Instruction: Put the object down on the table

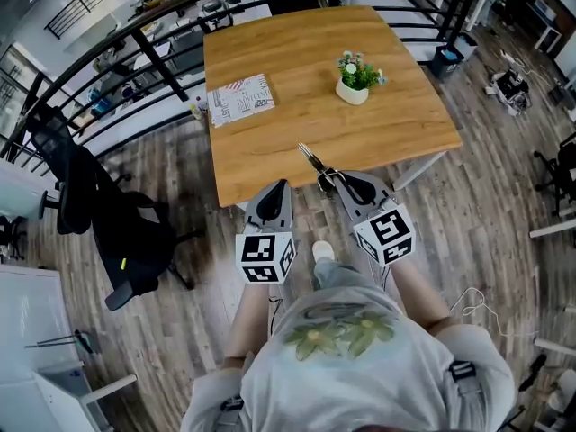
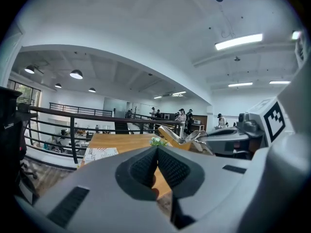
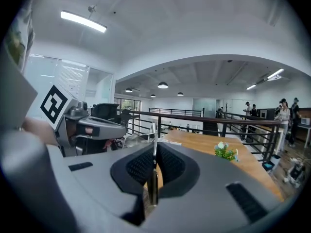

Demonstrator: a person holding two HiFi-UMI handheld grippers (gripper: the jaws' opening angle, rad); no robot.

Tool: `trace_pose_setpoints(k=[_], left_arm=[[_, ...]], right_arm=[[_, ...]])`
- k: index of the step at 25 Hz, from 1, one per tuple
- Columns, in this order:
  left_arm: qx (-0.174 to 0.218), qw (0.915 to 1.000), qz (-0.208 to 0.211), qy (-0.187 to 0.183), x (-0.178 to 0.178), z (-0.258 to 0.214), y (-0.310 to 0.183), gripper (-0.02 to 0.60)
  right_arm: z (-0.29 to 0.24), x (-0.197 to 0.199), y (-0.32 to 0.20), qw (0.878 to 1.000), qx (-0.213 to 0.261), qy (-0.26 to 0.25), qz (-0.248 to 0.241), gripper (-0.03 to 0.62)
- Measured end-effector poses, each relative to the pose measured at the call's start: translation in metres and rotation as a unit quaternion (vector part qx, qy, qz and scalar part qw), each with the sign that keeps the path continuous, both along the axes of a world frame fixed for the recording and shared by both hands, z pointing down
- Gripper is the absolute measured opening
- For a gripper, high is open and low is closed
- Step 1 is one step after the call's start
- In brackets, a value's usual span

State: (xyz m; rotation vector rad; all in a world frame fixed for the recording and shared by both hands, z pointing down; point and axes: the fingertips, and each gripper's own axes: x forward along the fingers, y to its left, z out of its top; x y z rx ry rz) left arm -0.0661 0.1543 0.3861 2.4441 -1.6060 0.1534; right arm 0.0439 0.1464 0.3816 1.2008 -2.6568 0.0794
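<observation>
A thin metal tool [image 1: 312, 160], apparently a pair of scissors, is held in my right gripper [image 1: 335, 180], which is shut on its handle end. Its tip reaches over the near edge of the wooden table [image 1: 297, 52]. In the right gripper view the tool's metal edge [image 3: 154, 144] stands upright between the pressed pads. From the left gripper view the tool [image 2: 182, 137] sticks out of the right gripper [image 2: 228, 137]. My left gripper [image 1: 277, 185] hangs just short of the table's near edge, shut with nothing in it, its pads [image 2: 156, 166] touching.
On the table stand a small potted plant [image 1: 353, 81] at the far right and a printed booklet [image 1: 240, 97] at the left edge. A black office chair [image 1: 117, 228] is on the floor to the left. A dark railing [image 1: 135, 34] runs behind the table.
</observation>
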Motion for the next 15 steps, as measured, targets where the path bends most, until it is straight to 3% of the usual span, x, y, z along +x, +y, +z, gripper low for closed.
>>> trace_pose_setpoints(k=[8,15], left_arm=[[0.009,0.9999,-0.004,-0.004,0.003,-0.009,-0.088,0.014],[0.003,0.9998,-0.019,0.003,0.007,-0.004,-0.119,0.014]], right_arm=[[-0.015,0.007,-0.093,1.0,0.018,-0.001,-0.005,0.006],[-0.015,0.019,-0.137,1.0,0.019,-0.003,-0.007,0.006]])
